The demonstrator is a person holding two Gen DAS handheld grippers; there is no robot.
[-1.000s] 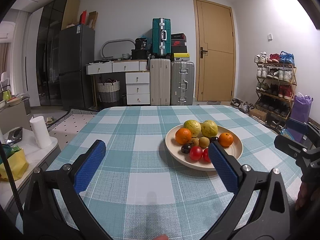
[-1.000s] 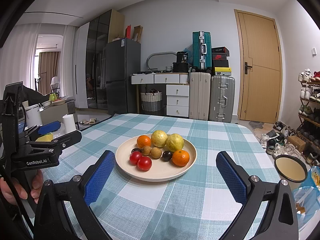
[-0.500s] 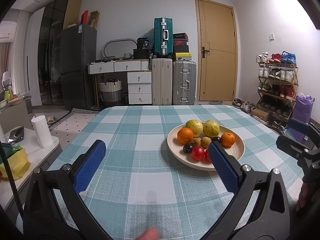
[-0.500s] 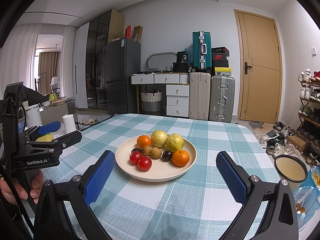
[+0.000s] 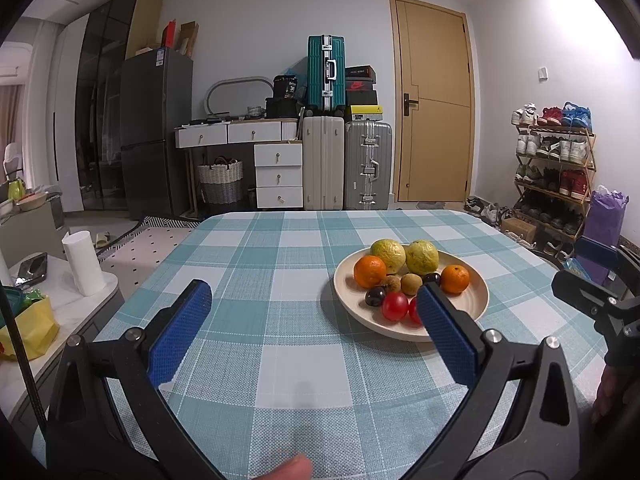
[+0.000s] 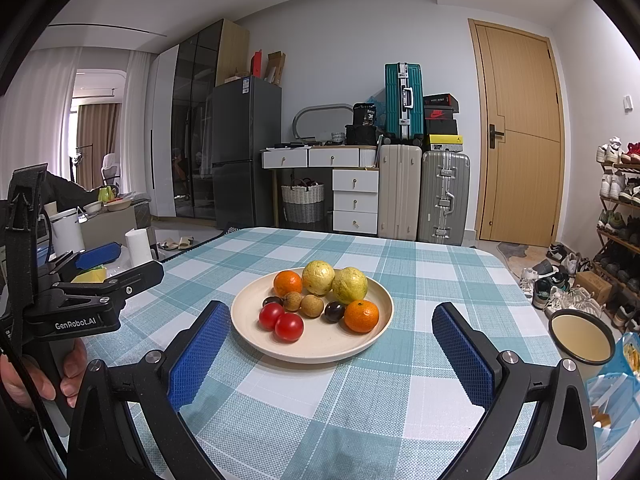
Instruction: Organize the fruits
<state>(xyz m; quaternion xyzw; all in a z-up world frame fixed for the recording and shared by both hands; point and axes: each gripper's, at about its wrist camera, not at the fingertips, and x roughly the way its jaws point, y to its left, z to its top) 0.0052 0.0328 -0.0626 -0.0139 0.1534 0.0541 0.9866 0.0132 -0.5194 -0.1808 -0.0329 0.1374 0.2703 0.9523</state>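
Observation:
A cream plate [image 6: 320,350] [image 5: 472,312] sits on the checked tablecloth and holds two yellow-green guavas [image 6: 349,285], two oranges [image 6: 361,315], two red tomatoes [image 6: 289,327], two brown longans [image 6: 312,306] and two dark plums [image 6: 334,311]. My right gripper [image 6: 332,316] is open and empty, held above the table just in front of the plate. My left gripper [image 5: 312,300] is open and empty, to the left of the plate; its right finger hides part of one tomato [image 5: 395,306].
The table [image 5: 280,264] has a teal and white cloth. A side cabinet with a paper roll [image 5: 84,263] and a yellow bag stands to the left. A round cream bowl [image 6: 581,337] and a snack bag are off the table's right edge. Suitcases, drawers and a shoe rack line the far wall.
The left gripper has shifted slightly, so the plate sits a little farther right in its view. A fingertip shows at the bottom edge. The right gripper has not moved.

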